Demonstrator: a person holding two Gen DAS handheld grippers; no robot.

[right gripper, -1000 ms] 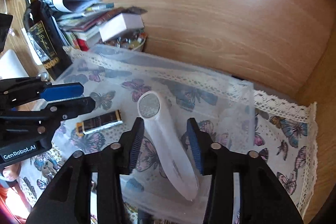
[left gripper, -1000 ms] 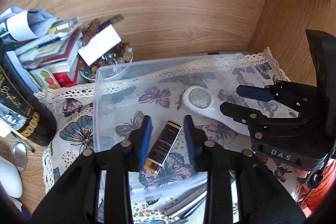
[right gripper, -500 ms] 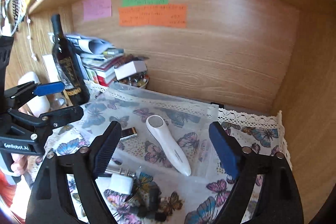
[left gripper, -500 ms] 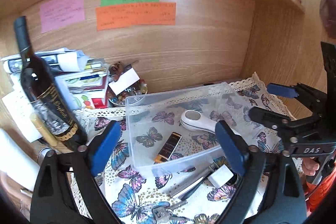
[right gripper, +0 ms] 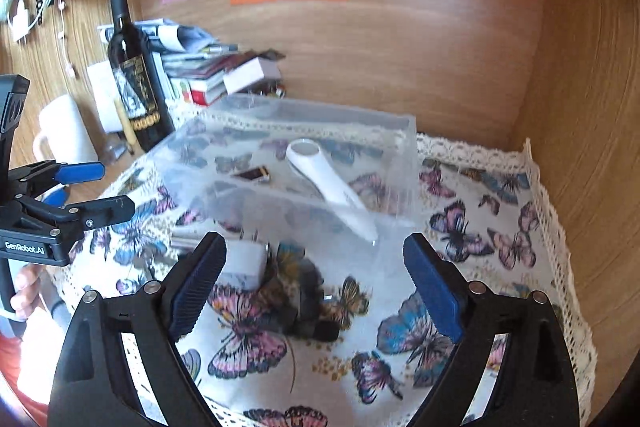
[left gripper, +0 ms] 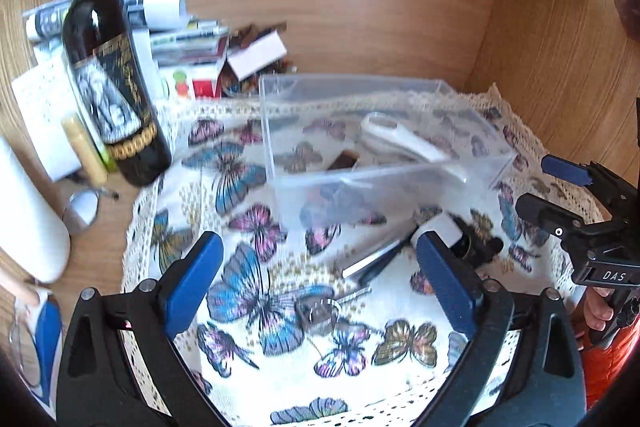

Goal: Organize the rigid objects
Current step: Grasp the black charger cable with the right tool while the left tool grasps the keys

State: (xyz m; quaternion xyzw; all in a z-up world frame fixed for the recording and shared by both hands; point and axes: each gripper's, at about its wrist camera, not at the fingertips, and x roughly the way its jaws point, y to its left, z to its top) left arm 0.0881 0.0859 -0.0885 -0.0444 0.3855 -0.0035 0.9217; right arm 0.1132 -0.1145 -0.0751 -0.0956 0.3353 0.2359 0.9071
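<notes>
Hovering above the butterfly cloth (left gripper: 256, 311), both grippers stand with jaws spread wide and nothing between them. Nearest to the left gripper (left gripper: 320, 279) lies a set of keys (left gripper: 320, 311), almost straight below the gap between its fingers, so it looks the likeliest next pick. Just beyond, up and to the right, a silvery metal bar (left gripper: 372, 259) lies slantwise, its long axis running from lower left to upper right, and its far end meets a white plug block (left gripper: 440, 231) and a dark lump (left gripper: 476, 247).

From the right gripper (right gripper: 316, 279) the same white plug block (right gripper: 248, 263) sits beside its left finger, with a dark, blurred object (right gripper: 308, 303) straight ahead between the fingers; this gripper seems nearer to that pair, while the left is nearer to the keys.

Farther on stands the clear box (right gripper: 404, 163), holding a white handheld device (right gripper: 328, 179) with its round end away from the grippers, and a small dark, gold-tipped stick (right gripper: 254, 174) to its left. Behind stand a wine bottle (left gripper: 112, 75) and a pile of books and papers (right gripper: 200, 67).

Motion blur smears the dark object, so I cannot say what it is. The near wall of the box hazes whatever lies behind it, and the far end of the metal bar is hard to separate from the plug.
</notes>
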